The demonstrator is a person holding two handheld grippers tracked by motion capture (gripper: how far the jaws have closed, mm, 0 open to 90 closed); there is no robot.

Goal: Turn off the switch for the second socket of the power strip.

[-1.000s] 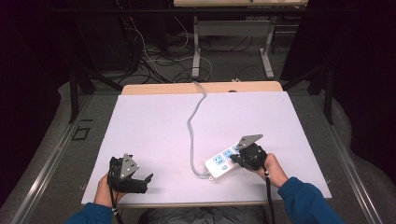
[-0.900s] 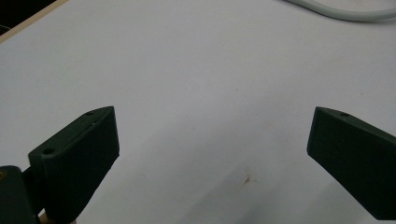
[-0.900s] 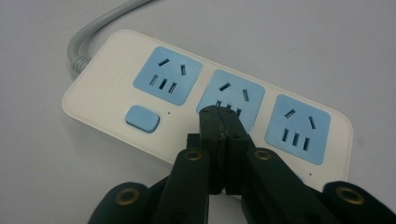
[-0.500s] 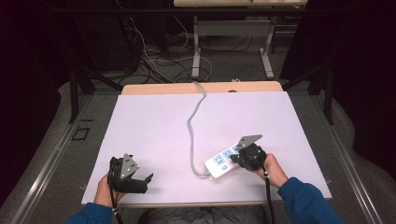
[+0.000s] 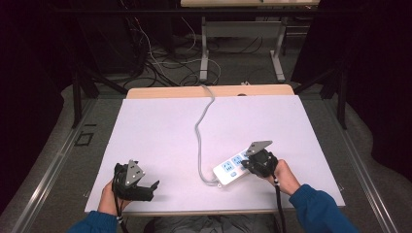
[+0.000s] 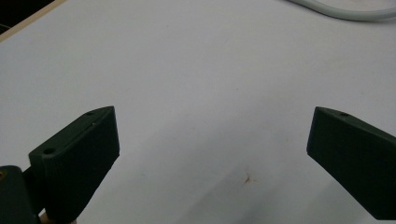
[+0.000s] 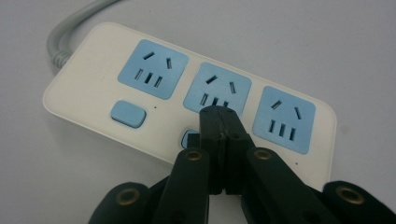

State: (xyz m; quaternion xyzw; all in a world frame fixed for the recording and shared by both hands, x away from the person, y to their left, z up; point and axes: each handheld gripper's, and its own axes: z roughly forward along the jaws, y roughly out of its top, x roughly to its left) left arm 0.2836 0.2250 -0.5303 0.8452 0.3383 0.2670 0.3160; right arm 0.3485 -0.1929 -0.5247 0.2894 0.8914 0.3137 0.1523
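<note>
On the white table (image 5: 160,131), near its front right, a white power strip (image 7: 140,107) lies flat while the closed right tongs (image 7: 222,122) press on its middle switch, apparently midway through switching; the left tongs (image 6: 210,149) rest open, empty.

A white power strip (image 5: 232,167) with three light-blue sockets and matching blue switches is laid flat and slantwise on the white table top near the front right, its grey cord (image 5: 200,131) curved away toward the far edge.
</note>
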